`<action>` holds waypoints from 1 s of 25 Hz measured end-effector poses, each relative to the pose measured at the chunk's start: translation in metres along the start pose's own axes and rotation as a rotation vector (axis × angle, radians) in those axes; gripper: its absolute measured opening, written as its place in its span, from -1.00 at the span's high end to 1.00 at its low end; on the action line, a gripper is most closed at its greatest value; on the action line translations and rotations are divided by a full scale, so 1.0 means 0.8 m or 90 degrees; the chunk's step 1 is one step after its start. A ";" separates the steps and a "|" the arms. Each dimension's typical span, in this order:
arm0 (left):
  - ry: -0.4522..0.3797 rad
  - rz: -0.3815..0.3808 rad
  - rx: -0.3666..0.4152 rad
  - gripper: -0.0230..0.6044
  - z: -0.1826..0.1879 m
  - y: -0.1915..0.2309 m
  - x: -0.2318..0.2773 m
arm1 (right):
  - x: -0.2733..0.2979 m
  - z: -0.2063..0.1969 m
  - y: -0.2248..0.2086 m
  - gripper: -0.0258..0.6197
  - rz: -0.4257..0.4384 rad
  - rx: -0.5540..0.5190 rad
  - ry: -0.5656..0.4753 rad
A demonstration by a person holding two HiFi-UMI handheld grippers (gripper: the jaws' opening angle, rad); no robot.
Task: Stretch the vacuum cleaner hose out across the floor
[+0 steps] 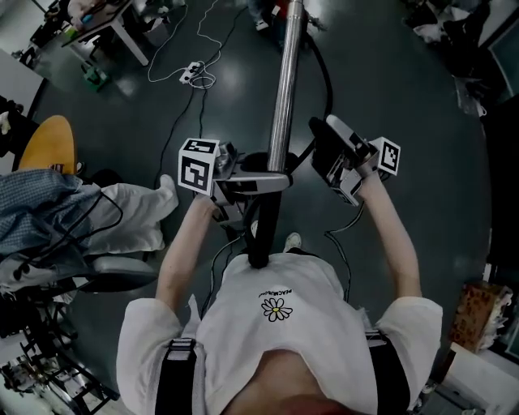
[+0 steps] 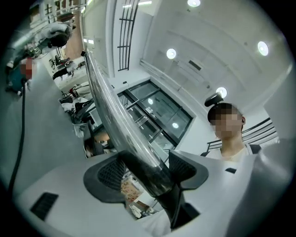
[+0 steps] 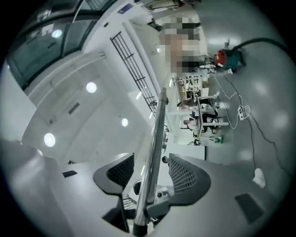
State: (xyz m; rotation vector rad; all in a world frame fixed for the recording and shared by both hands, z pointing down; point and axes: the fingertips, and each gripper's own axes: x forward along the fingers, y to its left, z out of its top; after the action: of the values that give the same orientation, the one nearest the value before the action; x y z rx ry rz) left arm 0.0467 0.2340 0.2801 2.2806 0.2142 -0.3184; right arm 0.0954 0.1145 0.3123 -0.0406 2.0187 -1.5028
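The vacuum's shiny metal tube (image 1: pixel 285 89) stands upright in front of the person and joins a black handle section (image 1: pixel 261 231) lower down. My left gripper (image 1: pixel 270 181) is shut on the tube at that joint; in the left gripper view the tube (image 2: pixel 115 115) fills the gap between the pads (image 2: pixel 110 175). My right gripper (image 1: pixel 323 150) hovers just right of the tube, open. In the right gripper view the tube (image 3: pixel 155 139) runs between its spread jaws with a gap on each side. The black hose (image 1: pixel 327 81) curves behind the tube. The red vacuum body (image 3: pixel 229 56) sits far off on the floor.
An office chair draped with clothes (image 1: pixel 105 223) and an orange round seat (image 1: pixel 49 146) stand at the left. A white power strip with its cable (image 1: pixel 195 73) lies on the dark floor ahead. A desk (image 1: pixel 105 24) is at top left, a cardboard box (image 1: pixel 478 312) at lower right.
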 end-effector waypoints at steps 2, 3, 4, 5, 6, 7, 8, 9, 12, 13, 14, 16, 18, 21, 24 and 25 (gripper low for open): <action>0.007 0.006 0.029 -0.02 -0.007 -0.012 0.004 | 0.032 0.021 -0.001 0.22 0.006 0.023 0.002; 0.011 0.008 0.040 -0.02 -0.010 -0.016 0.007 | 0.045 0.027 0.002 0.22 0.010 0.020 0.009; 0.016 0.008 0.050 -0.02 -0.013 -0.020 0.010 | 0.058 0.033 0.009 0.22 0.020 0.016 0.013; 0.021 0.008 0.058 -0.02 -0.015 -0.024 0.014 | 0.070 0.038 0.018 0.22 0.036 0.014 0.015; 0.027 0.008 0.065 -0.02 -0.016 -0.026 0.016 | 0.084 0.040 0.028 0.22 0.055 0.009 0.019; 0.033 0.007 0.069 -0.02 -0.016 -0.027 0.019 | 0.098 0.040 0.038 0.22 0.072 0.002 0.031; 0.037 0.007 0.071 -0.02 -0.016 -0.027 0.023 | 0.112 0.036 0.046 0.22 0.086 -0.010 0.050; 0.039 0.006 0.072 -0.02 -0.017 -0.026 0.026 | 0.125 0.029 0.054 0.22 0.098 -0.026 0.075; 0.033 -0.005 0.072 -0.02 -0.021 -0.021 0.035 | 0.148 0.004 0.080 0.23 0.111 -0.103 0.130; 0.032 -0.008 0.080 -0.02 -0.022 -0.020 0.037 | 0.150 0.000 0.083 0.23 0.096 -0.150 0.139; 0.036 -0.008 0.096 -0.02 -0.025 -0.017 0.040 | 0.149 -0.003 0.086 0.23 0.078 -0.198 0.149; 0.059 0.003 0.153 -0.02 -0.034 -0.013 0.048 | 0.145 -0.009 0.099 0.23 0.066 -0.266 0.165; 0.084 0.008 0.219 -0.02 -0.045 -0.016 0.059 | 0.139 -0.019 0.124 0.23 0.090 -0.311 0.176; 0.107 -0.022 0.272 -0.02 -0.055 -0.039 0.076 | 0.126 -0.035 0.158 0.22 0.097 -0.408 0.211; 0.117 -0.051 0.275 -0.02 -0.058 -0.061 0.087 | 0.113 -0.042 0.189 0.22 0.111 -0.442 0.205; 0.122 -0.057 0.273 -0.02 -0.062 -0.065 0.089 | 0.109 -0.045 0.196 0.22 0.112 -0.455 0.203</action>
State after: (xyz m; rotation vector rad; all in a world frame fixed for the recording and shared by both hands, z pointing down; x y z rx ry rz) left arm 0.1096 0.3093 0.2541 2.7336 0.3781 -0.2037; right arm 0.0582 0.1686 0.1415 0.0909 2.6427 -0.6502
